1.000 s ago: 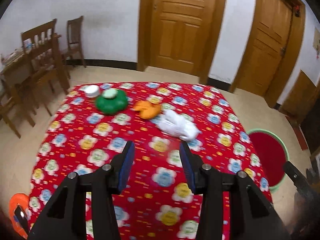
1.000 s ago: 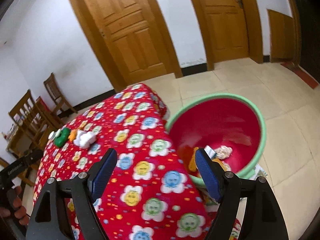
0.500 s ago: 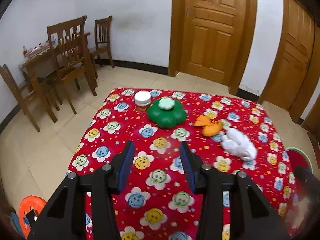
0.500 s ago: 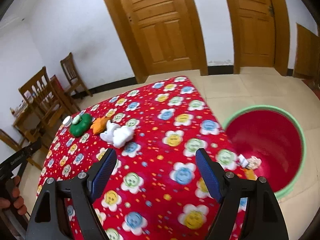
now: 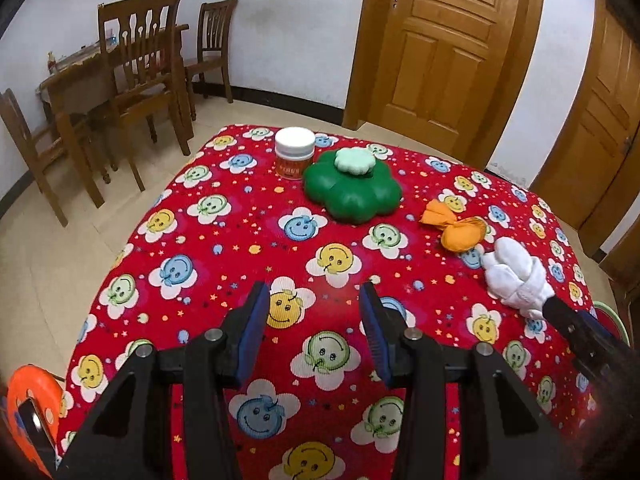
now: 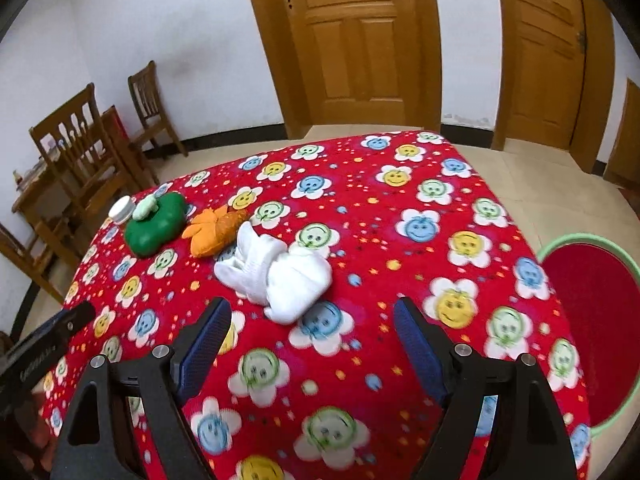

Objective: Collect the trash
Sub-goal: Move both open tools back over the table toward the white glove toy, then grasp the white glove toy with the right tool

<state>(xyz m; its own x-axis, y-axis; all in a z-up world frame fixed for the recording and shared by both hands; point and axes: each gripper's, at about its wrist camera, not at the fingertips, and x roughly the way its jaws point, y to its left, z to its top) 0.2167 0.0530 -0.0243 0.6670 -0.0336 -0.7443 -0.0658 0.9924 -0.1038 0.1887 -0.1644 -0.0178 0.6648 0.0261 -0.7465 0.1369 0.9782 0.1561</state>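
Note:
A crumpled white wad (image 6: 276, 276) lies on the red flowered tablecloth (image 6: 400, 208), just ahead of my open, empty right gripper (image 6: 312, 340). The wad also shows in the left wrist view (image 5: 516, 278). An orange crumpled wrapper (image 6: 212, 230) (image 5: 456, 228) lies beyond it. My left gripper (image 5: 312, 320) is open and empty over the near middle of the cloth (image 5: 240, 240). The red basin with a green rim (image 6: 592, 320) stands on the floor to the right of the table.
A green flower-shaped box (image 5: 352, 188) (image 6: 156, 224) and a white-lidded jar (image 5: 294, 156) (image 6: 121, 209) stand at the far side. Wooden chairs and a table (image 5: 120, 80) stand to the left. Two wooden doors (image 5: 440, 48) are behind.
Both grippers have swung left, away from the basin and toward the table. The right gripper now faces the white wad up close. Both stay open.

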